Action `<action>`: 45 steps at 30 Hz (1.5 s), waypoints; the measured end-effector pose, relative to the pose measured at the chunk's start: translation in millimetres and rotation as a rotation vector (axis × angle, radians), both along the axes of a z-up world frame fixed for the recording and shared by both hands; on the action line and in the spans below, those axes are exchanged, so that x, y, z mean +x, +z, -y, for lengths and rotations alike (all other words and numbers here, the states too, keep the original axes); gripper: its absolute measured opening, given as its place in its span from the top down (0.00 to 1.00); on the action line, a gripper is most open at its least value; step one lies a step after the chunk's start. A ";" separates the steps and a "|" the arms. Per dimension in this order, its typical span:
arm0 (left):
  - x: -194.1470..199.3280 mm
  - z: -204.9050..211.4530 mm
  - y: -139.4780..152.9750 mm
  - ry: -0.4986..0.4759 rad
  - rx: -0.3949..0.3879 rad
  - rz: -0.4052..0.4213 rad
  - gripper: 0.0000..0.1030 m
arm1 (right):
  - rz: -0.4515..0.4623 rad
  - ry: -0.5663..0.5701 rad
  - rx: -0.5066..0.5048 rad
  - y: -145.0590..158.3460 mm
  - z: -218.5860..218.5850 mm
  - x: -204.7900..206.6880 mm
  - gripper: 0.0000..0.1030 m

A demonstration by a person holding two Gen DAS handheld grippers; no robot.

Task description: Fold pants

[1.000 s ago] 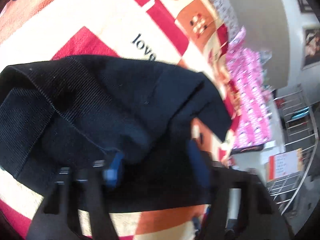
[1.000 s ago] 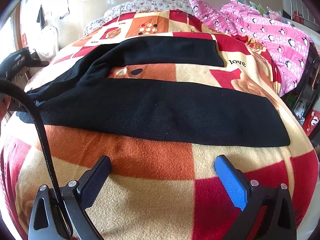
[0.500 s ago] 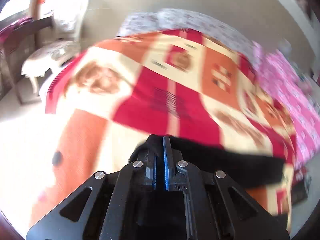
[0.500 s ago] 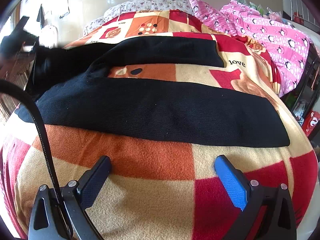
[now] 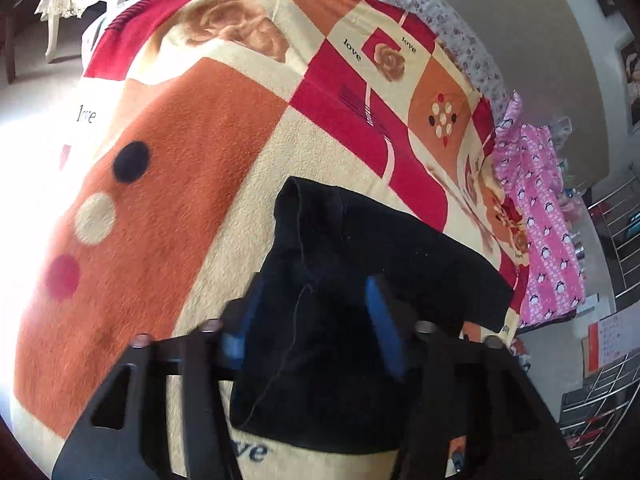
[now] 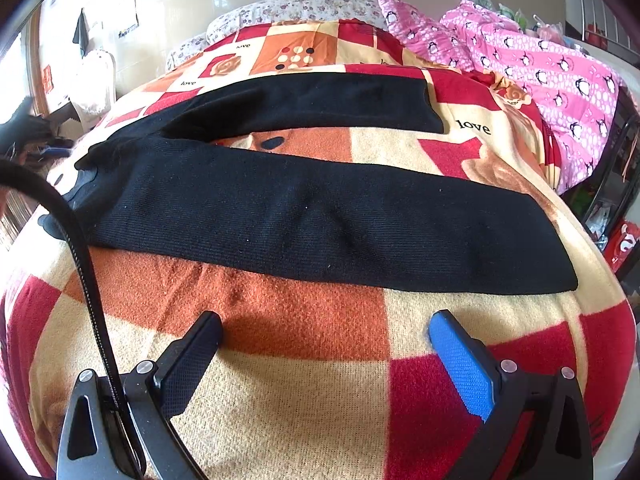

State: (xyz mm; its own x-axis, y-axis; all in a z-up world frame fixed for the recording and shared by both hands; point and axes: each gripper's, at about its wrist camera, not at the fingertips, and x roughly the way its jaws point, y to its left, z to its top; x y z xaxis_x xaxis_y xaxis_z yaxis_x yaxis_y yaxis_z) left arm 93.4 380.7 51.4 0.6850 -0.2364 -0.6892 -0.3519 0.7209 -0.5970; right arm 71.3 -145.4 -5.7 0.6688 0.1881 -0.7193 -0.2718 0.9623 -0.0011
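Pants (image 6: 320,216), black and ribbed, lie on a bed under a red, orange and cream checked blanket (image 6: 304,392). In the right wrist view, their waist end sits bunched at the left, and two legs run from it to the right, the nearer one flat and straight, the farther one parallel behind it with a strip of blanket showing between. A pink penguin-print quilt (image 6: 552,72) is heaped at the far right of the bed. In the left wrist view, the left hand-held gripper (image 5: 312,300) has its jaws opening, with a bunched fold of the black fabric (image 5: 360,280) lying between the blue pads, which do not press on it. The right hand-held gripper (image 6: 324,328) stands wide open just above bare blanket, near the closer leg but clear of it.
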 end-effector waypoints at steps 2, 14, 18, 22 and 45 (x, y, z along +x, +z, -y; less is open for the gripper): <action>-27.7 3.6 -1.1 0.019 0.004 0.004 0.36 | 0.000 0.000 0.003 0.1 0.4 0.4 0.00; -48.8 55.8 -60.9 0.006 -0.136 -0.073 0.35 | 0.001 0.000 0.008 0.0 0.9 0.0 0.00; -37.2 58.0 -62.4 0.011 -0.195 -0.026 0.35 | 0.000 0.000 0.007 -0.1 0.6 -0.4 0.00; -43.8 62.6 -61.8 0.067 -0.093 -0.031 0.66 | 0.000 0.000 0.007 -0.1 0.5 -0.3 0.00; -70.7 75.8 -76.2 0.161 -0.061 0.053 0.95 | -0.349 -0.302 0.963 11.9 219.4 51.7 0.26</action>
State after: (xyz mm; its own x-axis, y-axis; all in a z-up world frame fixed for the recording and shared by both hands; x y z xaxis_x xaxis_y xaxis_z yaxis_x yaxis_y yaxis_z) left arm 22.6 304.9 -24.8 0.7522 -0.1611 -0.6389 -0.4265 0.6200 -0.6585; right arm 123.0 -364.8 6.2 0.5686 0.6403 -0.5165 0.1394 0.5438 0.8276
